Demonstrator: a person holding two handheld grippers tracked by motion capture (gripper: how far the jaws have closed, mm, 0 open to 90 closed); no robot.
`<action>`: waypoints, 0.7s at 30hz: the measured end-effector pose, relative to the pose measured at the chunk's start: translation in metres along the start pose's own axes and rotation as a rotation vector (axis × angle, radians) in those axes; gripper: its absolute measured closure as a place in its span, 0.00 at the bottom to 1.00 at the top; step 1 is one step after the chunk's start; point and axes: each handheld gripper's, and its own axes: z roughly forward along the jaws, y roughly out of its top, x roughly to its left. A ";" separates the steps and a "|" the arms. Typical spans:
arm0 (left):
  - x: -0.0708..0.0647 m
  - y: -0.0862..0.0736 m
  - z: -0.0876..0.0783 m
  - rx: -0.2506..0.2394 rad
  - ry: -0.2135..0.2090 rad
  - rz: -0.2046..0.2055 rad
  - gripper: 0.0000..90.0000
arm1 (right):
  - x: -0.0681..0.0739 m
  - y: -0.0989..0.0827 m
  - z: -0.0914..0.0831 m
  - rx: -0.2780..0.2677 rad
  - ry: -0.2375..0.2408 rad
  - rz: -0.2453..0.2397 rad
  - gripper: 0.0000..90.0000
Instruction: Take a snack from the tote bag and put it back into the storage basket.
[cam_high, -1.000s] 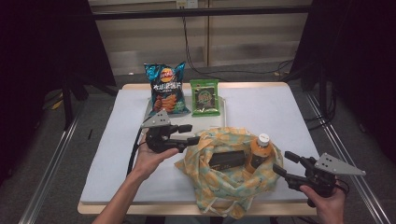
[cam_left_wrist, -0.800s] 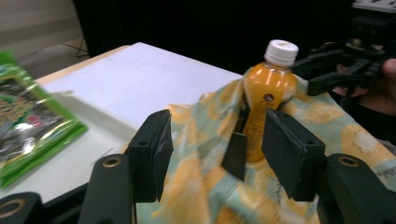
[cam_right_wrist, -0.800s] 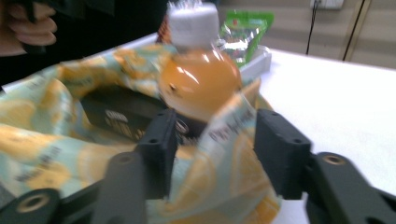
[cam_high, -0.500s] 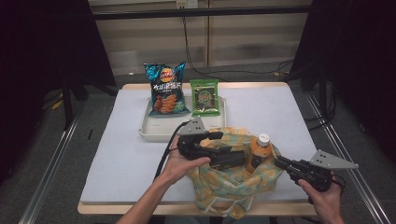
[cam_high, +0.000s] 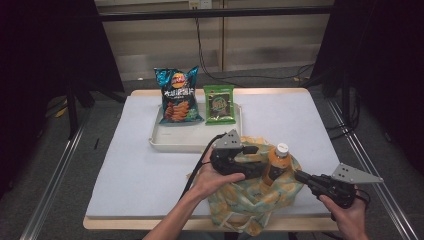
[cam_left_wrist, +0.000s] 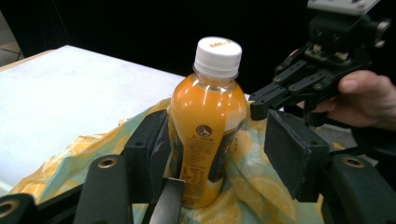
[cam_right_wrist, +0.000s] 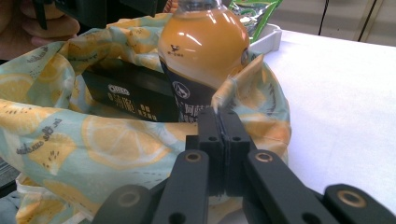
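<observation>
**Juice bottle upright in the bag, one gripper around it, one on the cloth**

The orange juice bottle (cam_high: 278, 162) stands upright in the lemon-print bag (cam_high: 250, 200) at the near edge of the table (cam_high: 125, 165), white cap up, long axis vertical. The left gripper (cam_left_wrist: 215, 149) comes at it level: its jaws stand apart on either side of the bottle's body, the left pad right against the label, the right pad clear of it, and they have just been opening a little. The right gripper (cam_right_wrist: 219, 135) has its jaws pressed together on the bag's rim just in front of the bottle, having just closed there.

The right gripper view brings out a dark box (cam_right_wrist: 126, 95) lying in the bag beside the bottle. The high view adds a white tray (cam_high: 195, 137) farther back, holding a chip bag (cam_high: 177, 95) and a green packet (cam_high: 219, 104)
</observation>
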 end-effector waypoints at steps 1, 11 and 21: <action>0.001 -0.001 0.002 -0.008 -0.006 -0.005 0.43 | 0.000 0.000 0.001 0.000 -0.002 -0.005 0.99; 0.002 -0.008 0.031 0.035 -0.006 -0.021 0.33 | -0.003 -0.003 0.001 -0.005 -0.002 0.020 0.86; -0.001 -0.006 0.051 0.047 -0.009 -0.009 0.26 | -0.006 -0.006 -0.002 -0.013 -0.004 0.042 0.71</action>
